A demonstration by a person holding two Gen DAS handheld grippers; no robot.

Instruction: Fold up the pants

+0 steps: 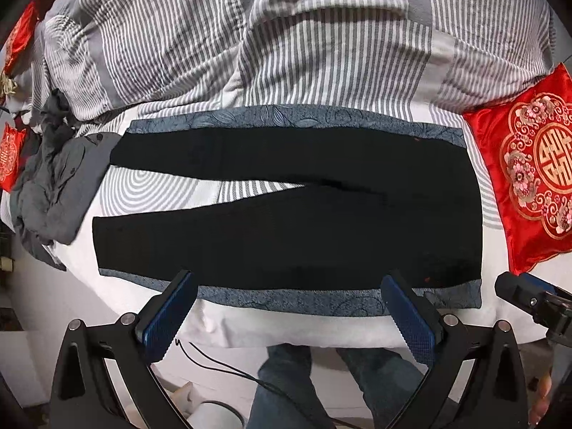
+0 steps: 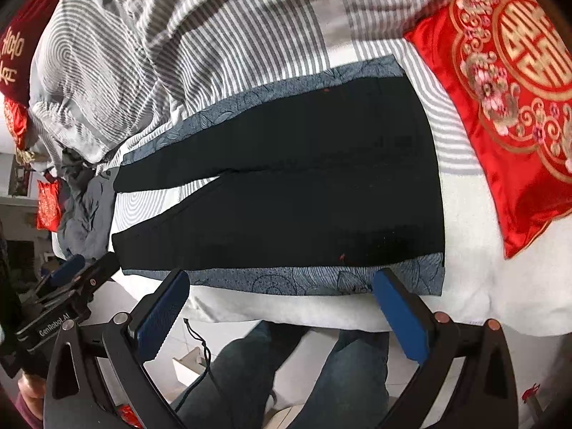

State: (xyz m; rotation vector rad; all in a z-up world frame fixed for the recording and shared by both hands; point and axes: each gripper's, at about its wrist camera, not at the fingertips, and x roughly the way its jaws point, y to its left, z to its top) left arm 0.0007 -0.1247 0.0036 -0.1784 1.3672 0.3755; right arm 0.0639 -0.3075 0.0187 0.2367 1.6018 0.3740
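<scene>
Far left there's a small red embroidered cushion [image 1: 8,153] and right next to it a crumpled grey shirt [image 1: 53,193] bunched at the left edge of the bed. Then the main thing: black pants [image 1: 286,228] spread flat across the near part of the bed, with blue-grey patterned bands along the far and near edges. The two legs point left and split apart so the striped bedsheet [image 1: 161,189] shows between them, and the waist end sits on the right. Behind all of it is a rumpled grey-and-white striped duvet [image 1: 250,35]. The left gripper [image 1: 289,316] hangs just off the near edge of the pants, its blue-padded fingers spread wide with nothing between them — not touching the cloth. The right gripper [image 2: 282,307] is the same deal, wide apart and empty, hovering by the near edge further right. A big red satin cushion [image 1: 529,164] with gold embroidery lies just beside the waist end. Below the bed edge you can see the person's jeans [image 2: 250,375].
</scene>
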